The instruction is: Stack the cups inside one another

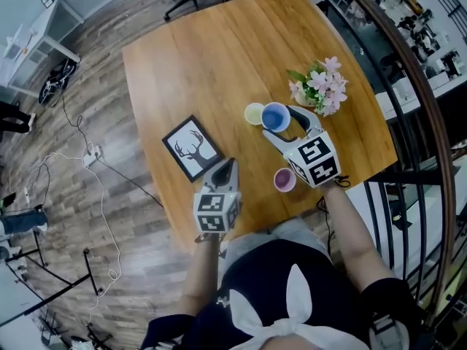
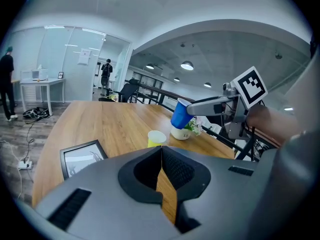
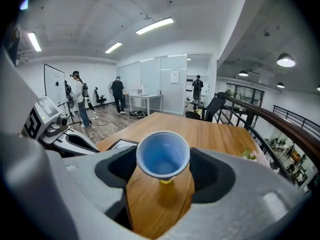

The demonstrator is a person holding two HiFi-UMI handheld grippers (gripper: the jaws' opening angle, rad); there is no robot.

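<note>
Head view: right gripper (image 1: pixel 281 125) pinches the blue cup (image 1: pixel 275 114) by its wall, over the desk (image 1: pixel 204 57). Yellow cup (image 1: pixel 254 113) sits just left of its tips. Purple cup (image 1: pixel 284 180) stands back beside its marker cube. Left gripper (image 1: pixel 226 168) hangs idle, short of all three.

Left gripper view: jaws pressed together, nothing between. Blue cup well ahead, tilted, clear of the desk, above and slightly right of the yellow one.

Right gripper view: blue cup fills the gap between the wide-set jaws; a bit of yellow peeks beneath its base.

Judgement: centre the base over the yellow mouth, level the cup, lower straight, release once seated. Keep the squeeze light, since thin walls likely buckle.
</note>
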